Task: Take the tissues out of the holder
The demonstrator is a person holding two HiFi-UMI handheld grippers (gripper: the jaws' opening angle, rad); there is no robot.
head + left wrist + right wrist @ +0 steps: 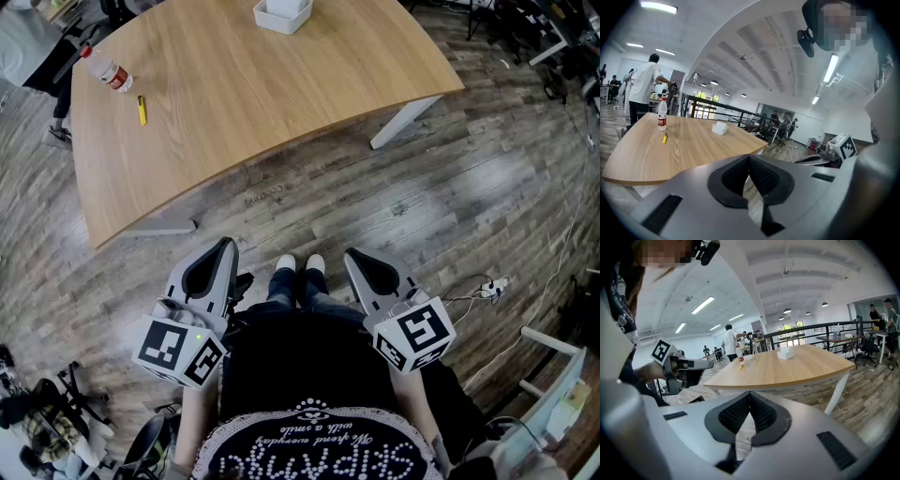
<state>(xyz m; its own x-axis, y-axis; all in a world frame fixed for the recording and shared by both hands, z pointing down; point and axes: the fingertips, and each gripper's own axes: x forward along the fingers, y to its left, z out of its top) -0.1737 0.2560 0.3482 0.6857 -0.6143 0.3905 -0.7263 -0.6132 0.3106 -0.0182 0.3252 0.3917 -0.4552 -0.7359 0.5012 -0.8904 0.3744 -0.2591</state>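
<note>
Your left tongs [223, 246] are pressed shut with nothing between them, held low by your hip. Your right tongs [351, 255] are the same, closed and empty. Neither is anywhere near the work yet, so the step in hand looks like the approach. Walk toward twelve o'clock until the tabletop [244, 112] is under your arms, and spread one pair of tongs before you reach in. I'd come down on the tissues from above and keep the other tongs free to pin the holder's rim, since so light a box may well lift along with them. As for containers, the water bottle [106, 70] stands at about ten o'clock near the left edge, cap on, though how full it is can't be made out. A yellow marker [142, 110] lies just beside it. The white tissue holder [283, 15] sits at twelve o'clock on the far side, well apart from you, with something white in it, most likely the tissues.
</note>
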